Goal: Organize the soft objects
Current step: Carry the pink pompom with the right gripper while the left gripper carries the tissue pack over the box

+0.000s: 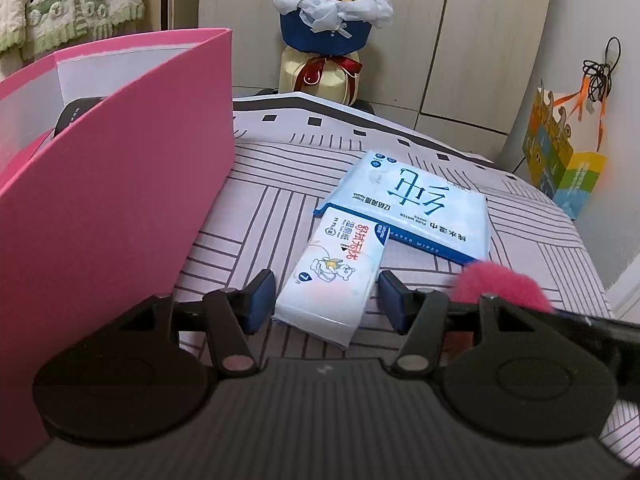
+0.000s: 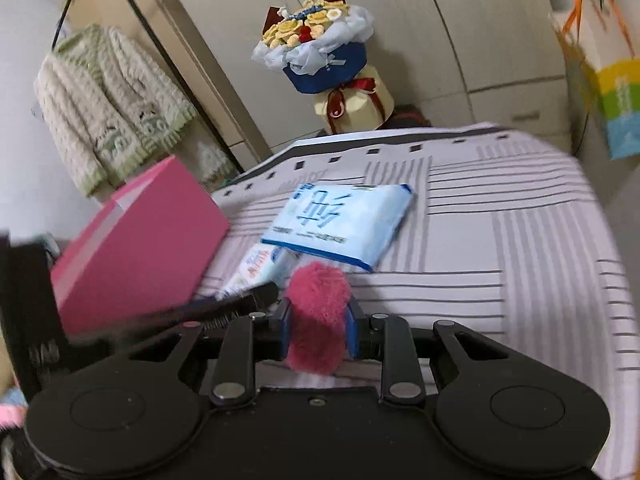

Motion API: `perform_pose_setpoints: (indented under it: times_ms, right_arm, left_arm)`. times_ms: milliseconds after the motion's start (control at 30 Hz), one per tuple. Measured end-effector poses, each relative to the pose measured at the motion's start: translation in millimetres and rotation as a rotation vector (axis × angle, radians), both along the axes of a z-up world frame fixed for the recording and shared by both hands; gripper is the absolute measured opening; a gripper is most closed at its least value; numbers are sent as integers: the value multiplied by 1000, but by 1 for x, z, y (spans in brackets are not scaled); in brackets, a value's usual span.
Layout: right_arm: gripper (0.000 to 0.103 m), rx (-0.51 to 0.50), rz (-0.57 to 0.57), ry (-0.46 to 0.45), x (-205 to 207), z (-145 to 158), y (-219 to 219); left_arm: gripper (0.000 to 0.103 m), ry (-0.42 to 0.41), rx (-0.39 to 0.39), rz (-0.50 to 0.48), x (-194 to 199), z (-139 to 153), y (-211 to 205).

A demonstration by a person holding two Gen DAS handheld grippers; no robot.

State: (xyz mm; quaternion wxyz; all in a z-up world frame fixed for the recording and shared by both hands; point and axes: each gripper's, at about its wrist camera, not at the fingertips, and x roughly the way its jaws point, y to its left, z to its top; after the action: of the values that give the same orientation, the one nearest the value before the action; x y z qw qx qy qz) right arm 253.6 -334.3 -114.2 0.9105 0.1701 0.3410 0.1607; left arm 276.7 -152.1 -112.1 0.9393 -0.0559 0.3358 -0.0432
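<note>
My left gripper [image 1: 326, 298] is open, its blue pads on either side of a small white tissue pack [image 1: 332, 284] with a bear print that lies on the striped cloth. A larger blue wet-wipes pack [image 1: 412, 204] lies just behind it, overlapping its far end. My right gripper [image 2: 318, 326] is shut on a pink fluffy soft object [image 2: 318, 316], held above the cloth; the same fluff shows at the right of the left wrist view [image 1: 500, 284]. The wipes pack [image 2: 340, 220] and the small pack [image 2: 256, 268] lie ahead of it.
An open pink box [image 1: 120, 208] stands at the left, also seen in the right wrist view [image 2: 136, 240]. A flower bouquet [image 1: 328, 12] stands behind the table against cabinet doors. A knitted cardigan [image 2: 108, 108] hangs at left. A colourful paper bag [image 1: 560, 160] hangs at right.
</note>
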Motion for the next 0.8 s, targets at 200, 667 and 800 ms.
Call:
perform_pose_setpoints:
  times_ms: [200, 667, 800]
  right_arm:
    - [33, -114, 2, -29, -8, 0, -1]
    - [38, -184, 21, -34, -6, -13, 12]
    - [35, -170, -20, -50, -15, -13, 15]
  left_arm:
    - [88, -30, 135, -104, 3, -10, -25]
    - [39, -79, 197, -104, -1, -8, -26]
    - [39, -76, 187, -121, -11, -4, -27]
